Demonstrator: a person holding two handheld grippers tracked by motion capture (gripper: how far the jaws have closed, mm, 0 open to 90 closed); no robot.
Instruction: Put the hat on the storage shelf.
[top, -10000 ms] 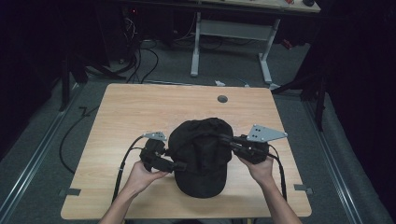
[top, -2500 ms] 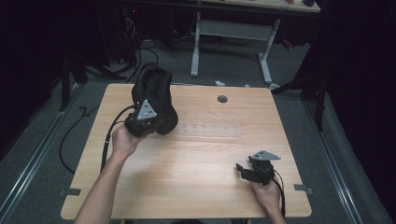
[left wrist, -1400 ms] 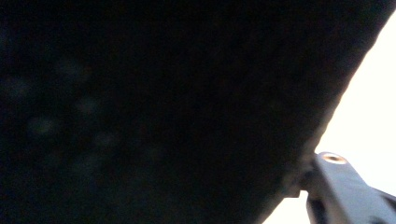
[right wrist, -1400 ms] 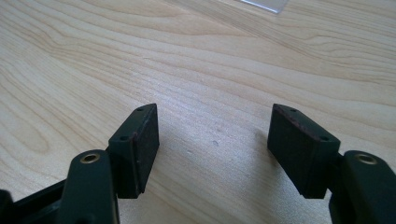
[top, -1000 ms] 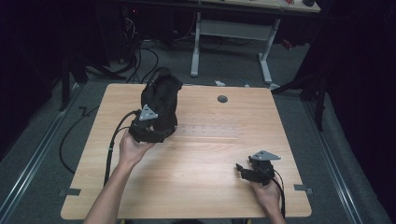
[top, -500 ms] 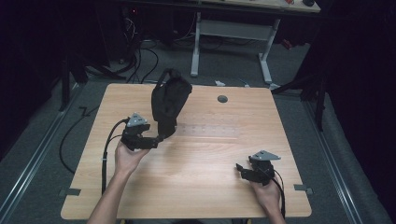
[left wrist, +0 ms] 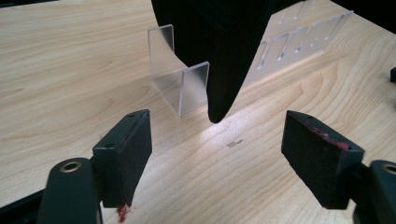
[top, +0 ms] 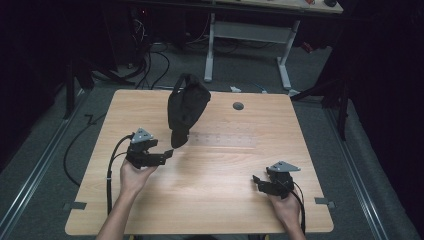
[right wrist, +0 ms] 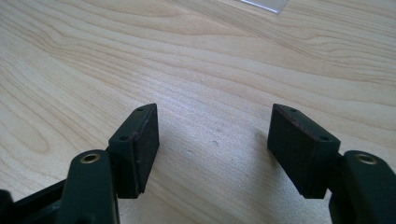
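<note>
A black cap [top: 186,107] stands upright at the table's back middle, brim tip pointing down. In the left gripper view the cap [left wrist: 219,46] hangs over a clear acrylic stand [left wrist: 182,79], its brim tip just above the wood. My left gripper [top: 167,154] sits a little in front and to the left of the cap, open, with nothing between its jaws [left wrist: 217,149]. My right gripper [top: 256,181] rests low at the front right, far from the cap, open over bare wood [right wrist: 212,140].
A flat clear acrylic plate with slots [top: 225,140] lies on the wooden table [top: 300,150] right of the cap's base. A round grommet hole [top: 238,106] is near the back edge. Cables [top: 112,170] trail off the left side.
The left gripper carried the cap to the back left, set it on the stand, let go and drew back toward the person. The right gripper stayed at the front right.
</note>
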